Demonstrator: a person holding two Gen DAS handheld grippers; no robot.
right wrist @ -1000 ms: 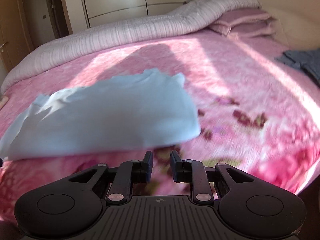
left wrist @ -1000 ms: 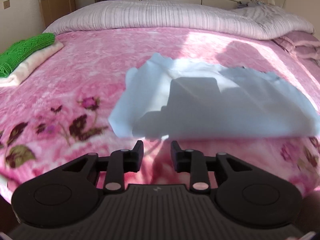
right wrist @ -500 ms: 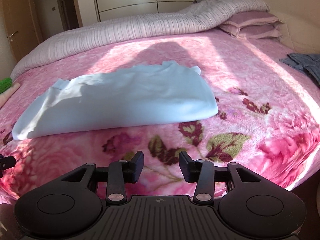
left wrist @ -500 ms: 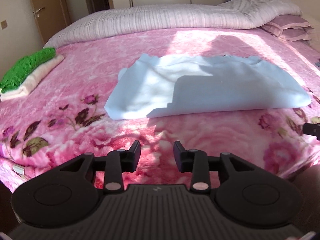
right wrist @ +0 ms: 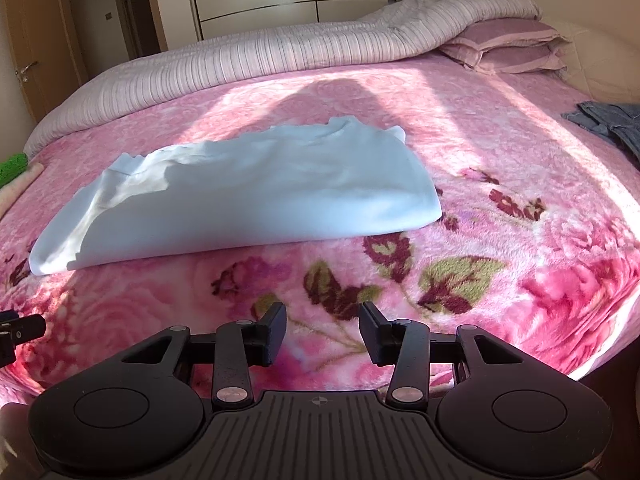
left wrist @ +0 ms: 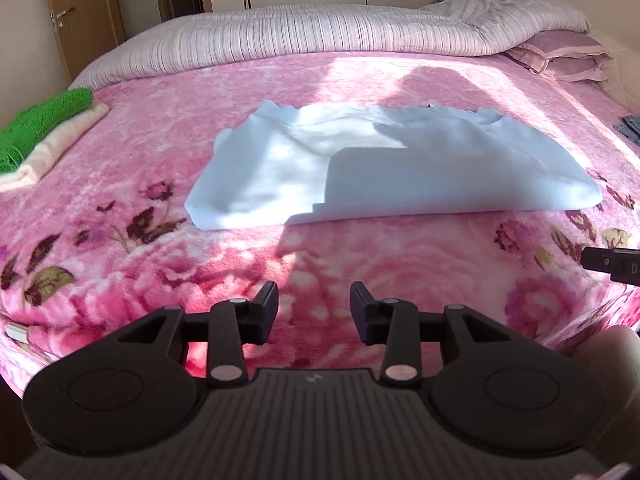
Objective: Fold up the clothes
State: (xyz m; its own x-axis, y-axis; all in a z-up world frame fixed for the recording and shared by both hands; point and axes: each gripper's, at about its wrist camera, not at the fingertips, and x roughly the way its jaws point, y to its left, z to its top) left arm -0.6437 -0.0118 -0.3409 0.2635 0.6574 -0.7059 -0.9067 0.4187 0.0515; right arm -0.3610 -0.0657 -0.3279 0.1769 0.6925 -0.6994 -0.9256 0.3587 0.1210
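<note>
Both claws, left claw [left wrist: 314, 308] and right claw [right wrist: 323, 328], have backed off and stand parted and empty; light-blue garment [left wrist: 400, 172], folded, at 12 o'clock on the bed [left wrist: 360, 264], looks soft, light, best pinched at corners.

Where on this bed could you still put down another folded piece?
Bare pink blanket lies between the light blue garment and the denim clothes, and between the garment and the striped quilt. The left edge is crowded by the green-and-cream stack.
</note>
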